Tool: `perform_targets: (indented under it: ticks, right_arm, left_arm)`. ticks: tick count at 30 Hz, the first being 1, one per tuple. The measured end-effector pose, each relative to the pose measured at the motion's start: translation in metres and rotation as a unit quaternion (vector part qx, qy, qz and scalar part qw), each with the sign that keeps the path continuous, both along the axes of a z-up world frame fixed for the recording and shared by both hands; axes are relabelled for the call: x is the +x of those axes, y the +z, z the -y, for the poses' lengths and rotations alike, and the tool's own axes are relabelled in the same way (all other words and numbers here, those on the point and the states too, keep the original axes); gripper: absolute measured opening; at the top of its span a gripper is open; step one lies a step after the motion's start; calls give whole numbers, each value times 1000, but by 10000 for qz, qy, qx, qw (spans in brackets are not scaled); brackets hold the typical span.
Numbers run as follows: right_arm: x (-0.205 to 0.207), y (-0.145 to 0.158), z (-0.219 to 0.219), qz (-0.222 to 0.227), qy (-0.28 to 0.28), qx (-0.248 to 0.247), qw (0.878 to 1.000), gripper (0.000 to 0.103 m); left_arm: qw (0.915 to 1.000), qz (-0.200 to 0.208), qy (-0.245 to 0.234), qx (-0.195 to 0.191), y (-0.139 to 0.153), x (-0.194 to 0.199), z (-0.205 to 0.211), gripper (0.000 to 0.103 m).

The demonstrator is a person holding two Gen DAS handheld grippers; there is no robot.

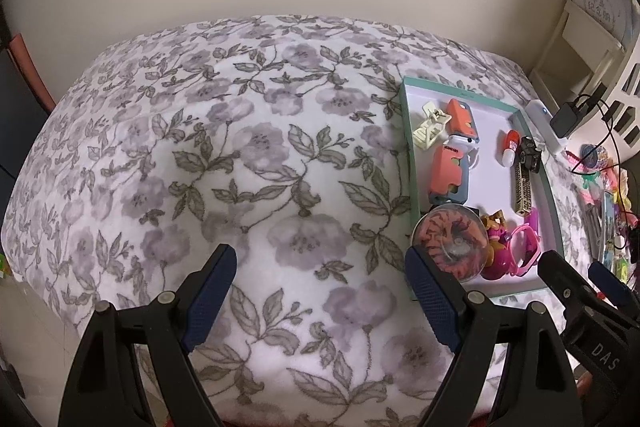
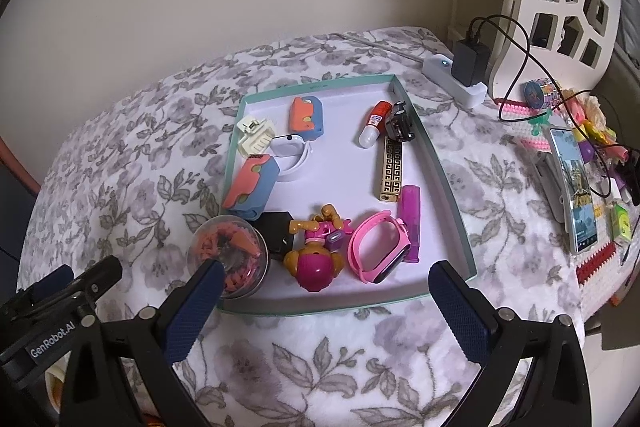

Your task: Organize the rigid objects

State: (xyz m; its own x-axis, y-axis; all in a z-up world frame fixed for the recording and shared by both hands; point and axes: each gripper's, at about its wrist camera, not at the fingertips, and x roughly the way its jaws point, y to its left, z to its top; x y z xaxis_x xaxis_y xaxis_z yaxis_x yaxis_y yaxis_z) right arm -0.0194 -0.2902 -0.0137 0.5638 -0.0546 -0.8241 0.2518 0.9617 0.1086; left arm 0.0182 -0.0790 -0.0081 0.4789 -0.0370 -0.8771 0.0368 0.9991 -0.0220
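Over floral blanket [image 1: 280, 155], both grippers hover; left gripper [image 1: 320, 291] spread wide, empty; right gripper [image 2: 324, 303] spread wide, empty, just short of teal tray [image 2: 448, 183]; toys already inside: pink watch [image 2: 380, 247], pup figure [image 2: 316, 255], gold bar [image 2: 391, 167]; sorting looks near done; next move probably fetching clutter by phone [image 2: 574, 187]; plain wall behind.

Small toys [image 2: 316, 251] fill green tray [image 2: 448, 179].

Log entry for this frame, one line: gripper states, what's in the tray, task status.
left gripper: open, empty | right gripper: open, empty | tray: toys, pink watch, clear jar inside | phone outside tray | status: nothing held
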Motion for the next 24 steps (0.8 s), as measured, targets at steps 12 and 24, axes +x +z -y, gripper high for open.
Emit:
perform_targets:
  ticks: [12,24]
  right_arm:
    - [-1,2,3,53,-37,11,10000,103]
    - [0,3,3,59,4,-36,10000,103]
  left_arm:
    - [10000,45,39,5,2,0,1,87]
    - [9999,86,82,24,2,0,-2,87]
